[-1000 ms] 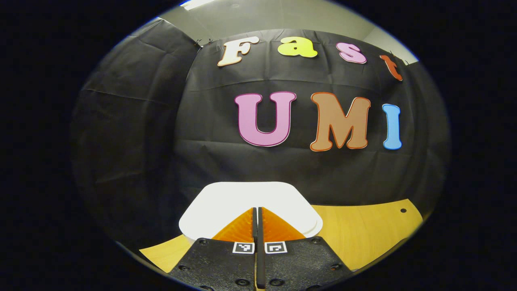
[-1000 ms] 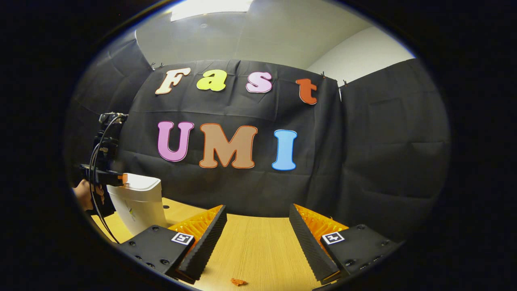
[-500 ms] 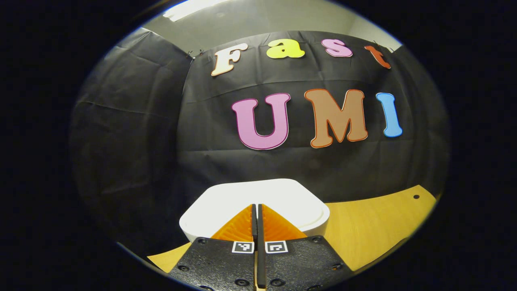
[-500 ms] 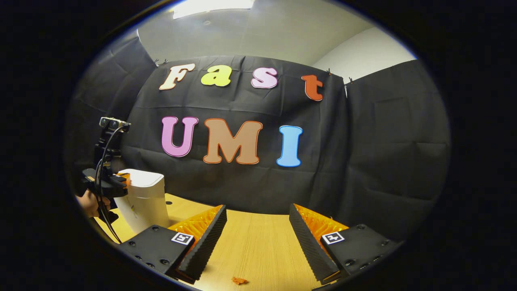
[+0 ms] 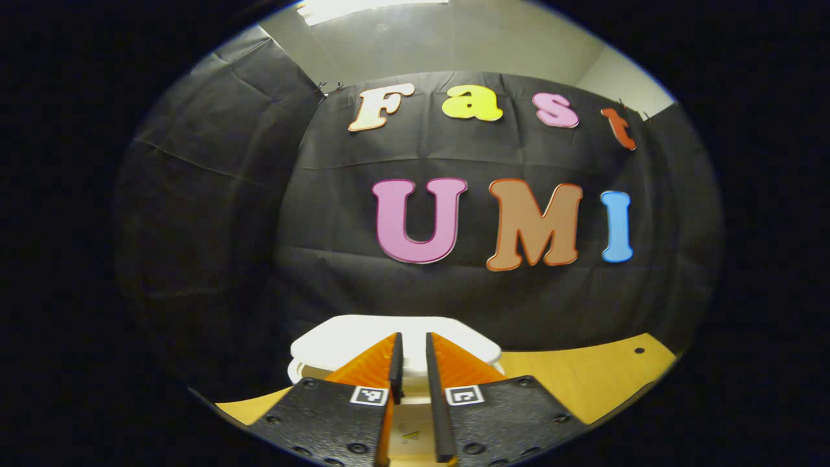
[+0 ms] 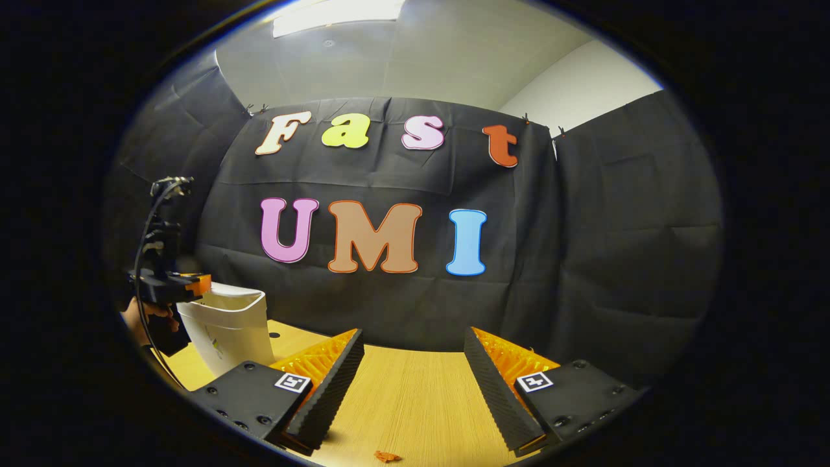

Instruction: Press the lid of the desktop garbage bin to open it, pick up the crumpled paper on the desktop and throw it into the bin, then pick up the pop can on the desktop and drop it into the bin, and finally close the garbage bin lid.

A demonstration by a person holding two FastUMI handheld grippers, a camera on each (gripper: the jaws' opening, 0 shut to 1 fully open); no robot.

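lid press at the white bin, left hand-held gripper over its near edge.
left hand-held gripper [image 5: 411, 363] sat just above the bin lid [image 5: 350, 340], fingers parted by a narrow slit and holding nothing; right gripper view showed it [image 6: 194, 283] at the top of the garbage bin [image 6: 227, 331], a hand [image 6: 144, 318] behind it. lid looked sprung up a little from the bin body in the left gripper view, though in the right gripper view i could not tell how far it was open. right hand-held gripper [image 6: 413, 376] hung wide apart and empty over the table [image 6: 415, 402], well away from the bin. judged best handling: press straight down on the lid's near edge with the fingertips, then lift clear so it can swing. crumpled paper and can not placed; small orange scrap [image 6: 388, 456] lay on the table.
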